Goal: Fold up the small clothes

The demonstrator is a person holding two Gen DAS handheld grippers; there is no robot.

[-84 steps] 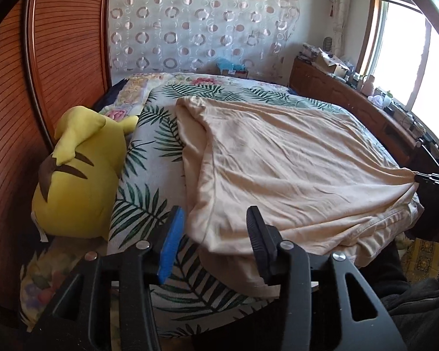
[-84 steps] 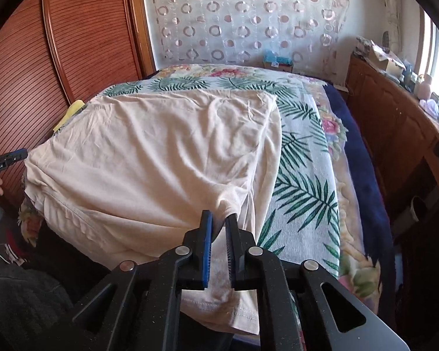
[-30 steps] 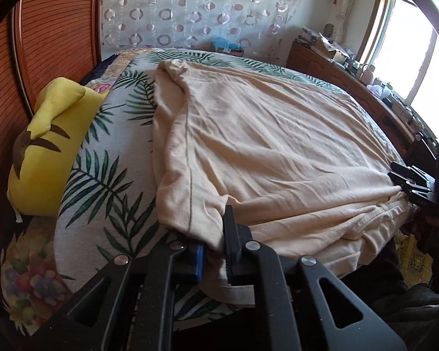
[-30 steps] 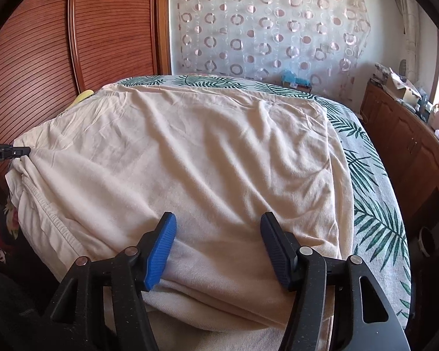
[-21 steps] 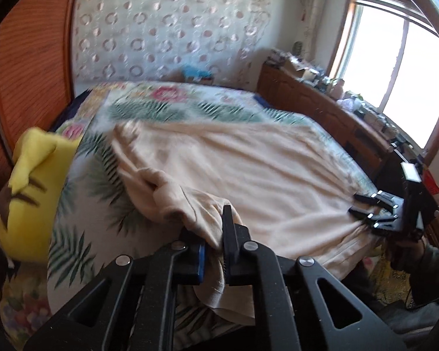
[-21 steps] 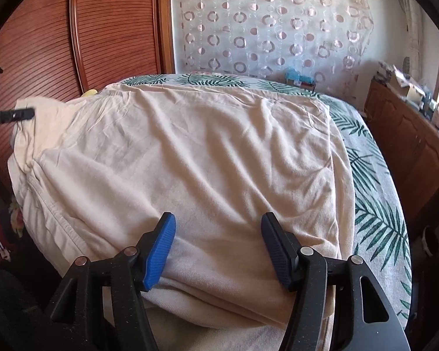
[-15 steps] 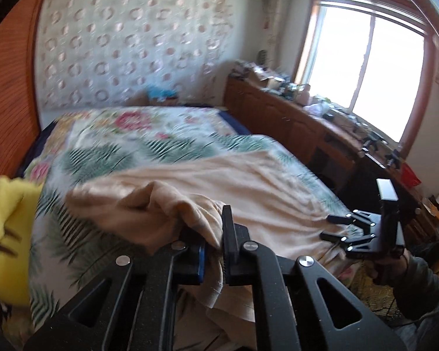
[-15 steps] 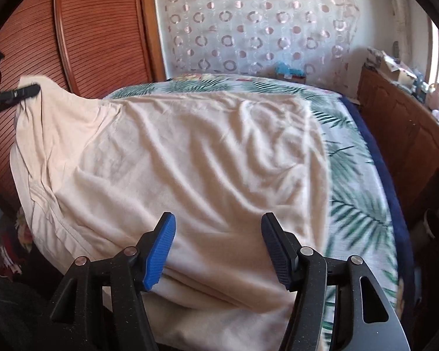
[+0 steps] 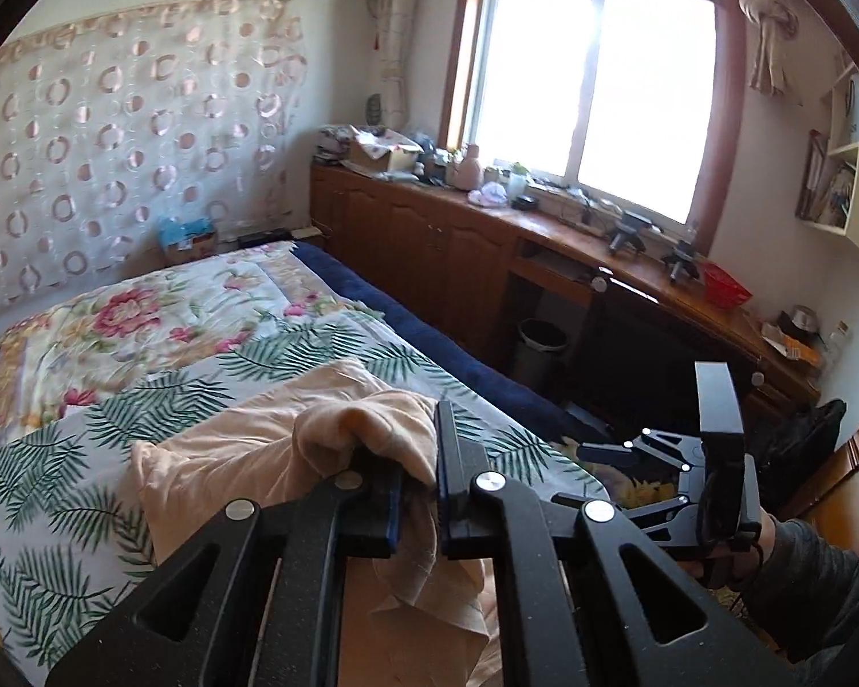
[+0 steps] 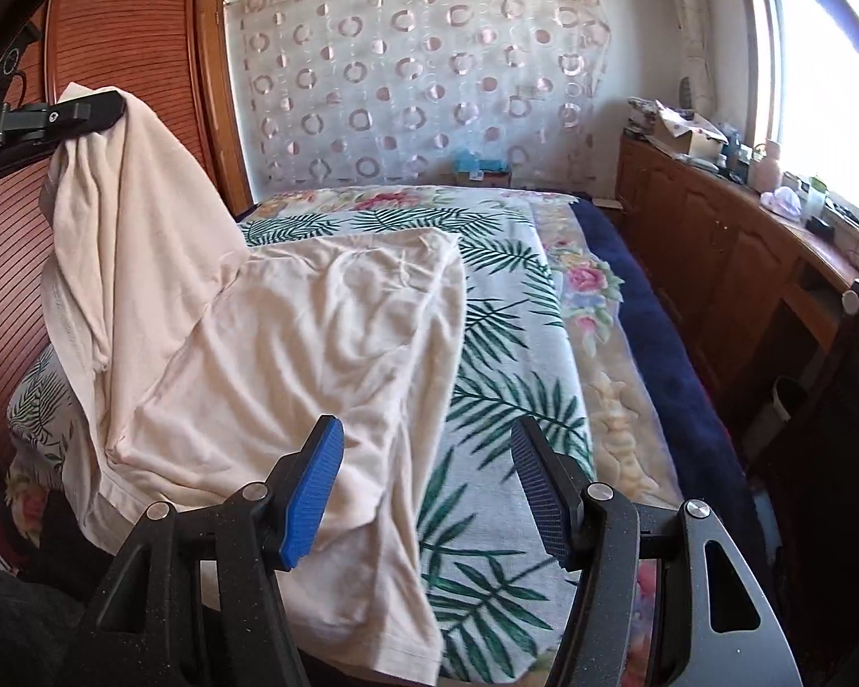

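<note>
The left gripper (image 9: 415, 495), jaws clamped on the shirt (image 10: 292, 343), has lifted its edge off the bed (image 10: 504, 355), probably starting a fold; right gripper (image 10: 426, 489) hovers, jaws apart.

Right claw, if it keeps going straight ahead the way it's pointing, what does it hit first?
The right claw is open and aimed down the bed. Between its fingers lies the palm-leaf bedspread, beside the right edge of the beige T-shirt. Going straight, it would probably meet the bedspread first, though depth is unclear.
</note>
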